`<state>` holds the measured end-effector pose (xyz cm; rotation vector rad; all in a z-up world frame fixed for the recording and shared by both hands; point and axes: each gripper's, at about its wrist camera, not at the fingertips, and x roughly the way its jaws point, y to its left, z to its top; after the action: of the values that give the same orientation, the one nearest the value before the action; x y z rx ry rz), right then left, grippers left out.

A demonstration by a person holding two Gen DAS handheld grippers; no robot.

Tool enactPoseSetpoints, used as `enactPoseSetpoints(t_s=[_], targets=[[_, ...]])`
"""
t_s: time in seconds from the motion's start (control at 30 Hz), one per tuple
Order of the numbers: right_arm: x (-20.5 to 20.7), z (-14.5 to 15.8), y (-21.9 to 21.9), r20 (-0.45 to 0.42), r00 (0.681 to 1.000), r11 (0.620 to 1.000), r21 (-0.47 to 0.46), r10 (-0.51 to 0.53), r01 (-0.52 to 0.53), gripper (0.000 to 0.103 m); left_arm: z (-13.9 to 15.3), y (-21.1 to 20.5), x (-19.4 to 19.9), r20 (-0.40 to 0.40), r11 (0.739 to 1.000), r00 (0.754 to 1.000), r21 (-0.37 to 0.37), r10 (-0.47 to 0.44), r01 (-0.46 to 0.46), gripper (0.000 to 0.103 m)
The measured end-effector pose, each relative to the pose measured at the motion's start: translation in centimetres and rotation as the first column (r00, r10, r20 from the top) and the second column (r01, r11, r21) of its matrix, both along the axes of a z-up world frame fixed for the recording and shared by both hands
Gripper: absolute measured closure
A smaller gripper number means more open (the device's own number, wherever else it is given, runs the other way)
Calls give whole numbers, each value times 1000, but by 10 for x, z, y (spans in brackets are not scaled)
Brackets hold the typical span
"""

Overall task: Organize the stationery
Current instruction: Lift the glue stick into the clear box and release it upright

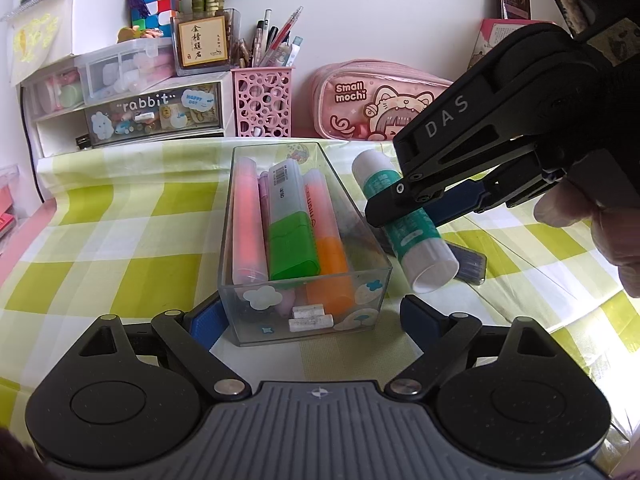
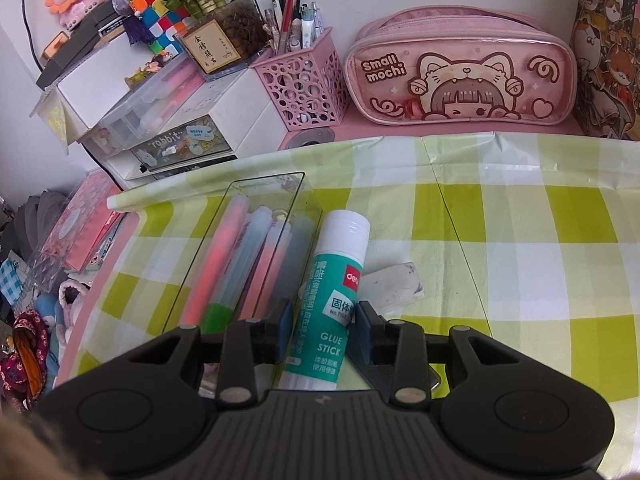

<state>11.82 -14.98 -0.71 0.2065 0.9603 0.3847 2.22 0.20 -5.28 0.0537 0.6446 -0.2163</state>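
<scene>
A clear plastic box [image 1: 360, 312] holding several highlighters [image 1: 292, 240] lies lengthwise on the green-checked cloth. My left gripper [image 1: 314, 320] is open and straddles the box's near end; its left pad is at the corner and its right pad stands a little clear of the wall. A white and teal glue stick [image 2: 340, 248] lies just right of the box [image 2: 264, 184], cap pointing away. My right gripper [image 2: 324, 320] reaches in from the right [image 1: 404, 216]. Its jaws are open on either side of the glue stick's [image 1: 384, 184] middle, with thin gaps at the pads.
A worn white eraser [image 2: 394, 286] and a dark flat case [image 1: 472, 266] lie right of the glue stick. At the back stand a pink pen holder [image 1: 262, 104], a pink pencil case [image 1: 372, 100] and small drawers [image 1: 152, 116]. A person's hand [image 1: 600, 232] holds the right gripper.
</scene>
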Motion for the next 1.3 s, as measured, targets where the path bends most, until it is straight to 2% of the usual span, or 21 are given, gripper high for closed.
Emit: enactPoseSetpoints(t_s=[0.1,0.13,0.3,0.57,0.73,0.93,1.13,1.3], targets=[[-1,1,10,22,1000,998,-60,5,-4,58,0,0,0,0,1000,1000,1,0,0,16],[-2,2,13,30,999,998,-67,14,-12,62,0,-1,0,-1,1000,1000,2,0,0,16],[-6,2,23,59,998,993,-117,13,-6,63,0,-2,0,-1,1000,1000,6,0,0,16],[-9,5,18,81,997,996,-88,-5,12,63,0,-2,0,-2,1000,1000,10,-1,1,15],[-8,7,5,59,998,1000,1,-26,26,63,0,-2,0,-2,1000,1000,9,-1,1,15],[-1,7,-21,-21,998,978,198,-64,67,63,0,1,0,0,1000,1000,-8,-2,2,15],[1,22,-25,-13,995,956,276,-94,94,63,1,2,0,1,1000,1000,-20,-3,3,15],[10,25,-8,-46,997,942,326,-66,77,63,1,3,0,1,1000,1000,-26,-3,3,15]])
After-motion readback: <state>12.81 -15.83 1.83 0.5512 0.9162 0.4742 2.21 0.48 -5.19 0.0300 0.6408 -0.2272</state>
